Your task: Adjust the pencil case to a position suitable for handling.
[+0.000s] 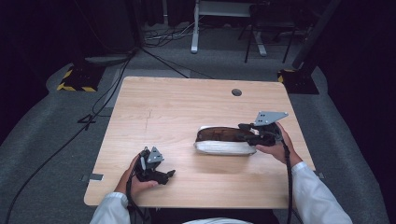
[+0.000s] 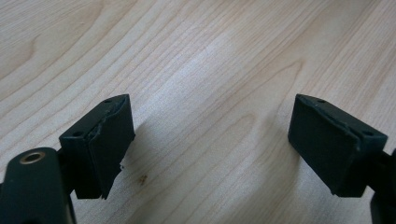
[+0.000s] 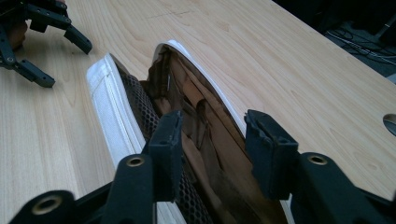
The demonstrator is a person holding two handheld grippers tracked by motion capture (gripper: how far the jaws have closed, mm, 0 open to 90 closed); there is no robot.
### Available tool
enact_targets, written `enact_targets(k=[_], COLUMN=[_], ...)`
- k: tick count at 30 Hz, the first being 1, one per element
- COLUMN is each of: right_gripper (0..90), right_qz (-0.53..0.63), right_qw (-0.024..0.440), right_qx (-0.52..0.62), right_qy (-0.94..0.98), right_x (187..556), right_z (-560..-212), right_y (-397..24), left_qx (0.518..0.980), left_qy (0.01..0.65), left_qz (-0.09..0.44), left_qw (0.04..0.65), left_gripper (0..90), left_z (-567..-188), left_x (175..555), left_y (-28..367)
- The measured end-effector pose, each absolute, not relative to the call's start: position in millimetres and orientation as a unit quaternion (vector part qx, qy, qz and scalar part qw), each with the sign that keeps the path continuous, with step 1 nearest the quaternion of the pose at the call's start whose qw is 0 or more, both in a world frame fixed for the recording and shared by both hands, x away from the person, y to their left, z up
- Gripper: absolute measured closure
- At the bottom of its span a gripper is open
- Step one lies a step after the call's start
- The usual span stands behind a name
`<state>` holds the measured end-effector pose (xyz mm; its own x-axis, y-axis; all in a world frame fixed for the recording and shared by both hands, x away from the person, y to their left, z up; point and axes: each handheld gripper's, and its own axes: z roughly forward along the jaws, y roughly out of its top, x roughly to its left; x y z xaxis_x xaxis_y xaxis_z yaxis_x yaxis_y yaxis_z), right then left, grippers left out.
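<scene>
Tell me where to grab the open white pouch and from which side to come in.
Grip the white pouch by its near rim, the stitched white band along the opening. Come from the right end, where the right gripper already sits with one finger inside the mouth. The pouch lies on its side, gaping, so a thin upright wall probably pinches more easily than the bulging body.

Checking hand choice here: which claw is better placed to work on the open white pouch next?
Right. The right claw sits at the open white pouch, jaws parted over its brown interior; the left claw rests apart on bare table.
</scene>
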<state>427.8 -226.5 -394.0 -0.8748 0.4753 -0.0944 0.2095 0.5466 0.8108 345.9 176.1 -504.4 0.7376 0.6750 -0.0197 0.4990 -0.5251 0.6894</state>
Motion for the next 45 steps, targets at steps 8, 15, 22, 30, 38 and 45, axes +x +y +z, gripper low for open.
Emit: enact_targets(k=[8, 15, 22, 30, 38, 45], right_gripper=[45.9, 39.5, 35.1, 33.6, 32.9, 31.8], right_qz=[0.426, 0.418, 0.399, 0.377, 0.343, 0.314], right_qw=[0.170, 0.194, 0.214, 0.221, 0.226, 0.232], right_qx=[0.210, 0.223, 0.233, 0.244, 0.269, 0.286], right_qy=[0.863, 0.859, 0.861, 0.866, 0.871, 0.875], right_x=[422.0, 413.3, 401.9, 393.0, 386.5, 376.5], right_z=[-389.5, -382.1, -378.5, -386.3, -405.0, -429.4], right_y=[-240.1, -258.7, -275.4, -292.3, -312.0, -331.3], left_qx=[0.864, 0.864, 0.864, 0.864, 0.864, 0.864], left_qy=[0.340, 0.340, 0.340, 0.340, 0.340, 0.340], left_qz=[0.126, 0.126, 0.126, 0.126, 0.126, 0.126], left_qw=[0.349, 0.349, 0.350, 0.350, 0.349, 0.349], left_gripper=[14.9, 14.8, 14.9, 14.9, 14.9, 14.9], left_z=[-504.4, -504.4, -504.4, -504.4, -504.4, -504.4], left_x=[345.9, 345.9, 345.9, 345.9, 345.8, 345.9], left_y=[176.1, 176.1, 176.1, 176.1, 176.1, 176.1])
